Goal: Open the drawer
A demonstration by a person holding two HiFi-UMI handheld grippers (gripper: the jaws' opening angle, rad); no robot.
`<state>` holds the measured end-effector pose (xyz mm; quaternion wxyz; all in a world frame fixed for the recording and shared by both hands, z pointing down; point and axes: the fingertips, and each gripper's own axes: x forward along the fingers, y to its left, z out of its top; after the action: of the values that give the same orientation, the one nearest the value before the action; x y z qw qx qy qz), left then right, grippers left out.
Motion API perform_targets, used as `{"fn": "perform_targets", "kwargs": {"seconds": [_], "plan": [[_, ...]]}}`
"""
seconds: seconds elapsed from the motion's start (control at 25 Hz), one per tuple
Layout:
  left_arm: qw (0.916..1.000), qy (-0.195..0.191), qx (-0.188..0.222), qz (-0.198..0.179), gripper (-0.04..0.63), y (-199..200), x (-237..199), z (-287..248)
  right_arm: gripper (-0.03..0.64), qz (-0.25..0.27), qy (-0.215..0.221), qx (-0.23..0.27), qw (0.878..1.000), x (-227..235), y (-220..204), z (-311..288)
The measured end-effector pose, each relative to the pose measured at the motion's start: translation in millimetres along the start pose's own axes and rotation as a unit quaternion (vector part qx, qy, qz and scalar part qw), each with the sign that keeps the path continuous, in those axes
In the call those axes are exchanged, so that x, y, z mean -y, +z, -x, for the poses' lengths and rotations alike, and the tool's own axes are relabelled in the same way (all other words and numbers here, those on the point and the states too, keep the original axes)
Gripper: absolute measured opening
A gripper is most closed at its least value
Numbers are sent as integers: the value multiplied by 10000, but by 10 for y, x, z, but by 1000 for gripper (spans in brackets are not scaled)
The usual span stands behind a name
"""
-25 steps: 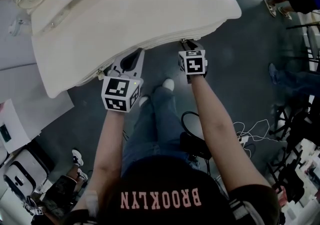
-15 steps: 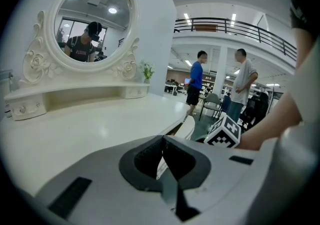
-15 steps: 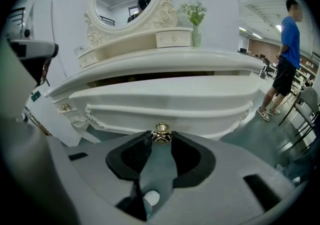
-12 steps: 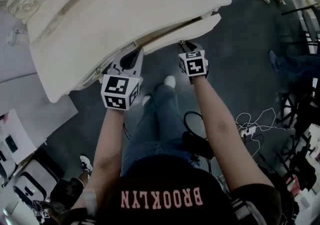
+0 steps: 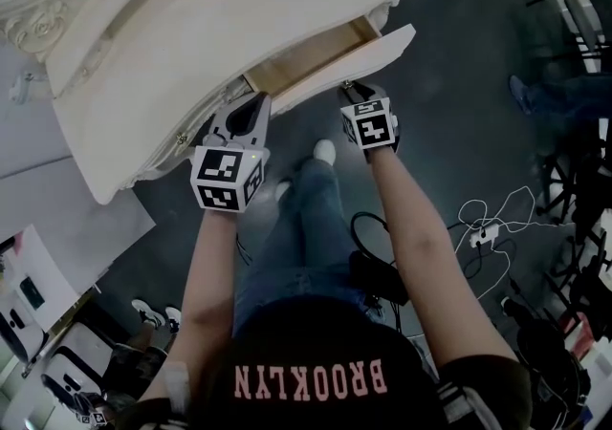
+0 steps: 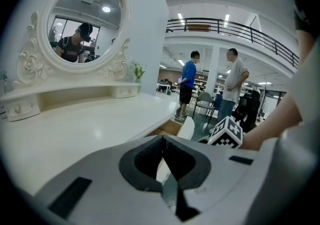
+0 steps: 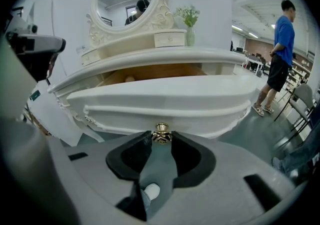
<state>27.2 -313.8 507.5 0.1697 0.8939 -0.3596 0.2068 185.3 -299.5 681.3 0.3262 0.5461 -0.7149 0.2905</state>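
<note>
The white dressing table (image 5: pixel 191 27) has its drawer (image 5: pixel 354 60) pulled partly out, so the wooden inside (image 5: pixel 306 63) shows. My right gripper (image 5: pixel 352 89) is shut on the drawer's gold knob (image 7: pixel 161 134), which sits between its dark pads under the curved drawer front (image 7: pixel 160 101). My left gripper (image 5: pixel 251 103) is at the left end of the drawer front, just under the table's edge. In the left gripper view the tips of my left gripper (image 6: pixel 162 138) meet, and the drawer (image 6: pixel 186 128) shows beyond them. Anything between those tips is hidden.
The person's legs and white shoes (image 5: pixel 323 159) stand right below the drawer. Cables (image 5: pixel 488 227) lie on the dark floor at the right. An oval mirror (image 6: pixel 82 26) rises at the table's back. Two people (image 6: pixel 189 81) stand farther off beyond the table's right end.
The drawer was shut a second ago and has slid out toward the person, showing its wooden inside. Both grippers have come back with it, the right one still on the knob.
</note>
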Motion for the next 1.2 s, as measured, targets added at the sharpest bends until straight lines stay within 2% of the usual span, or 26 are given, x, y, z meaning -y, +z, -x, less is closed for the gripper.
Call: {"fn": "perform_targets", "kwargs": {"seconds": [1.2], "plan": [[9991, -404, -18, -132, 5, -172, 488, 127, 110, -319, -212, -72, 9992, 75, -725, 584]]}}
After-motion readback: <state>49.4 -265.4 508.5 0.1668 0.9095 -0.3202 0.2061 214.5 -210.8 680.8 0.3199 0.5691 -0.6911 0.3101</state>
